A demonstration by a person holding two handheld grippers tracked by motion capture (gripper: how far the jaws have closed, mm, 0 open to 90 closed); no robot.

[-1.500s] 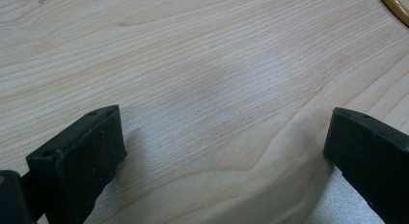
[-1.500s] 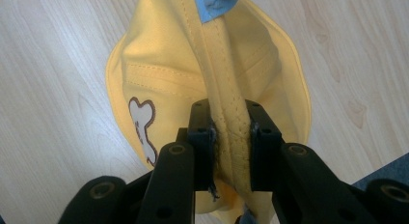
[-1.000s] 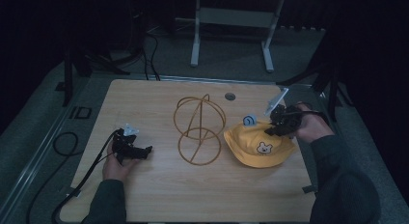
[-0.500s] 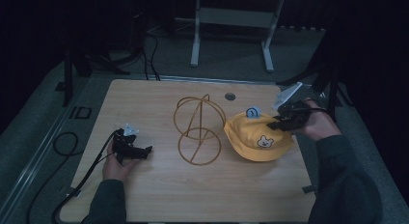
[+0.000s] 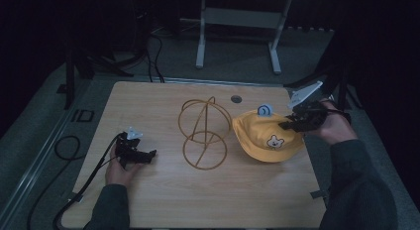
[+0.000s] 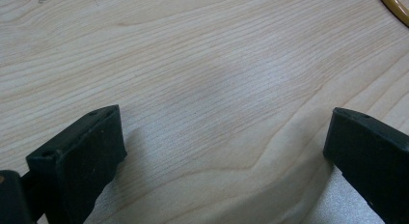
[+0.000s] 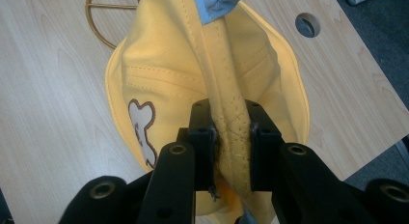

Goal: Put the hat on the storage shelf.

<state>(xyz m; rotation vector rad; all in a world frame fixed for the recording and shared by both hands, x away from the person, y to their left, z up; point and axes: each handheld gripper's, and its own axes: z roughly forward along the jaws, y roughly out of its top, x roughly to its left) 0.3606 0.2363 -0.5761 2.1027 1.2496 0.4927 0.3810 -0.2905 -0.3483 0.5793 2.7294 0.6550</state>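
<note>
Yellow stitched cloth sun hat (image 5: 265,139) with a cartoon bear patch lies near the right edge of the pale wood-grain surface (image 5: 163,198), its quilted brim pinched in the right claw (image 7: 230,137). Left claw (image 6: 224,151) gapes wide over bare wood. A gold wire frame of hoops (image 5: 204,133) stands mid-surface; grey carpet and dark room surround

We see a light wooden table (image 5: 163,200) with a round hole (image 5: 236,98) near its far edge. Beyond the table, a grey metal stand (image 5: 238,22) rests on dark carpet (image 5: 44,141). Left of the table, black cables (image 5: 64,145) loop across that carpet. The room behind the table lies in darkness.
</note>
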